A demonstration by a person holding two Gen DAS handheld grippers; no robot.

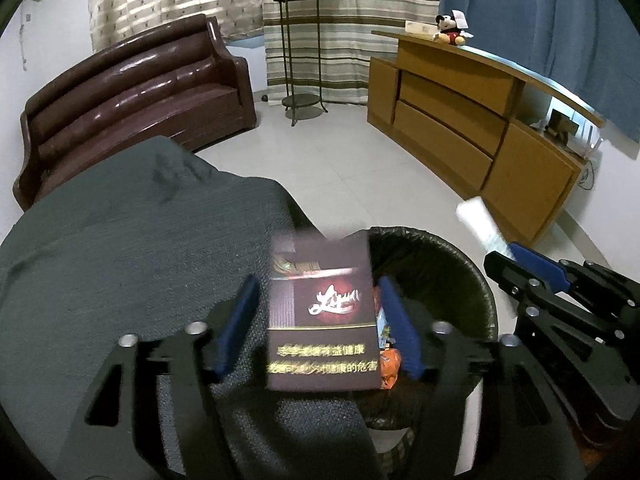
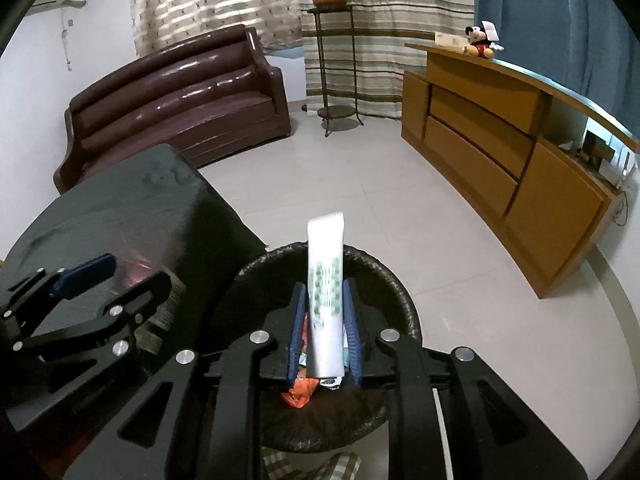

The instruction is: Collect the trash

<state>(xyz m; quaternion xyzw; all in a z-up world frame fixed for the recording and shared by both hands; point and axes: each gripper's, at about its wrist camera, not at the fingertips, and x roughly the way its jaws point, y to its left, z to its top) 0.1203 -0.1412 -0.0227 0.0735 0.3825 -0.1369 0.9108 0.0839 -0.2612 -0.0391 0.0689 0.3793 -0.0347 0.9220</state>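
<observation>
A dark cigarette pack [image 1: 322, 316] with gold print hangs blurred between the blue pads of my left gripper [image 1: 319, 282], which is open, with a gap on the left side. It sits over the near rim of a black-lined bin [image 1: 460, 264]. My right gripper [image 2: 324, 286] stands over the same bin [image 2: 380, 268] with a white tube [image 2: 326, 280] with green print upright between its pads. Thin gaps show lower down, so the pads are not pressing it. An orange wrapper [image 2: 300, 396] lies inside the bin. Each gripper also shows in the other's view: right gripper [image 1: 520, 260], left gripper [image 2: 124, 276].
A table under a dark grey cloth [image 1: 120, 240] stands left of the bin. Behind are a brown leather sofa [image 1: 132, 92], a metal plant stand [image 1: 300, 52] with a potted plant, and a wooden cabinet [image 1: 460, 120] with a plush toy [image 1: 450, 30]. Pale tiled floor surrounds the bin.
</observation>
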